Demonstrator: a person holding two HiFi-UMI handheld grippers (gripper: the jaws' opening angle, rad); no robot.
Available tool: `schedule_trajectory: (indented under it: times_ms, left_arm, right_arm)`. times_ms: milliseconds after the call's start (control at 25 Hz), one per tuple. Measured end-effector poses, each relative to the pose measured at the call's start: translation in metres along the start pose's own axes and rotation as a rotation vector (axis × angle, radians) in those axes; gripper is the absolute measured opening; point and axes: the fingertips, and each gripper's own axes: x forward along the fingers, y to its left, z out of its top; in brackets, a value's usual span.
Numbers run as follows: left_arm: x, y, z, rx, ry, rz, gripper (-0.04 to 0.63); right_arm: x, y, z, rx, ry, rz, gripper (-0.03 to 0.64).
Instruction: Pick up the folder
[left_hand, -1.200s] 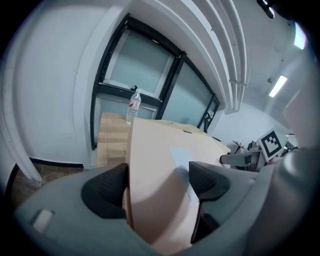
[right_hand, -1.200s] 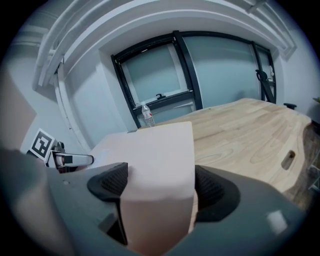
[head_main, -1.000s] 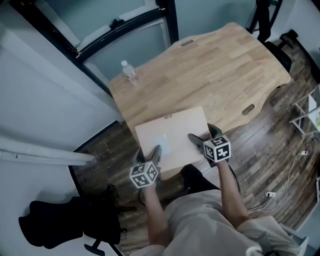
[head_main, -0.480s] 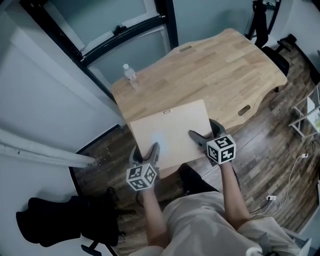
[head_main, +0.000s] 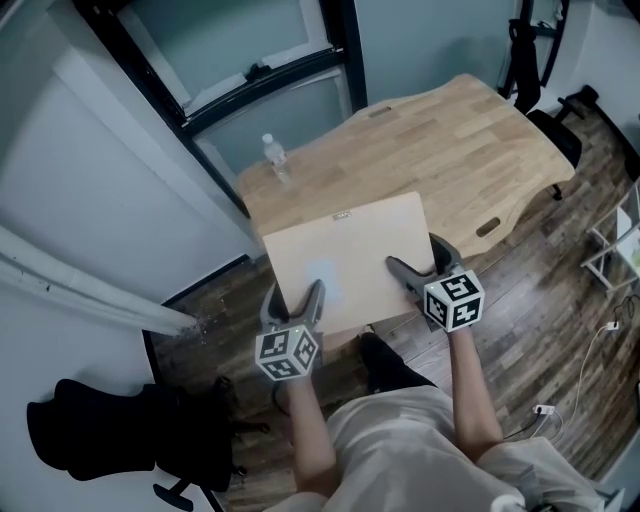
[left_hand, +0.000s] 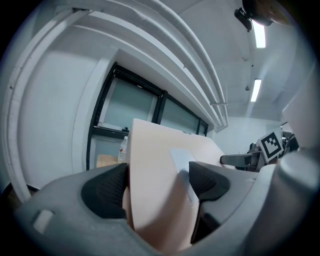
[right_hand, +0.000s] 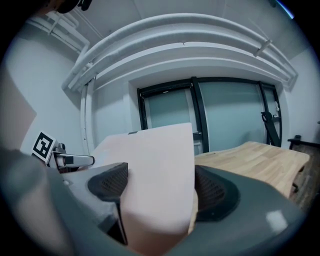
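Observation:
A flat beige folder (head_main: 350, 258) is held up above the near end of the wooden table (head_main: 450, 150), tilted with its far edge raised. My left gripper (head_main: 297, 303) is shut on its near left corner, and in the left gripper view the folder (left_hand: 160, 185) fills the gap between the dark pads (left_hand: 105, 192). My right gripper (head_main: 418, 268) is shut on the near right edge; in the right gripper view the folder (right_hand: 155, 175) sits clamped between both pads (right_hand: 212, 192). A pale label shows on the folder's face.
A clear water bottle (head_main: 274, 159) stands at the table's far left corner, beside a dark-framed glass partition (head_main: 250, 70). A black office chair (head_main: 130, 440) sits on the wood floor at the lower left. Cables and a white rack (head_main: 625, 250) lie to the right.
Both grippers have lifted the folder higher off the table and tipped its far edge up; it looks larger in the head view now. The grip on both sides is unchanged.

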Motion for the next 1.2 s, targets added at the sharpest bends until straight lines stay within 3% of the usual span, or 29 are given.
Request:
schedule_trajectory:
  times_ms: [240, 560, 1200]
  left_arm:
    - [-0.019, -0.023, 0.012, 0.027, -0.044, -0.014, 0.385]
    - [-0.039, -0.055, -0.001, 0.054, -0.044, -0.038, 0.387]
    - [-0.009, -0.1, -0.028, 0.038, -0.077, -0.063, 0.387]
  right_arm:
    - [-0.032, 0.002, 0.013, -0.019, -0.055, -0.011, 0.417]
    - [-0.079, -0.001, -0.003, -0.015, -0.116, -0.027, 0.414]
    - [-0.101, -0.054, -0.011, -0.033, -0.135, -0.055, 0.414]
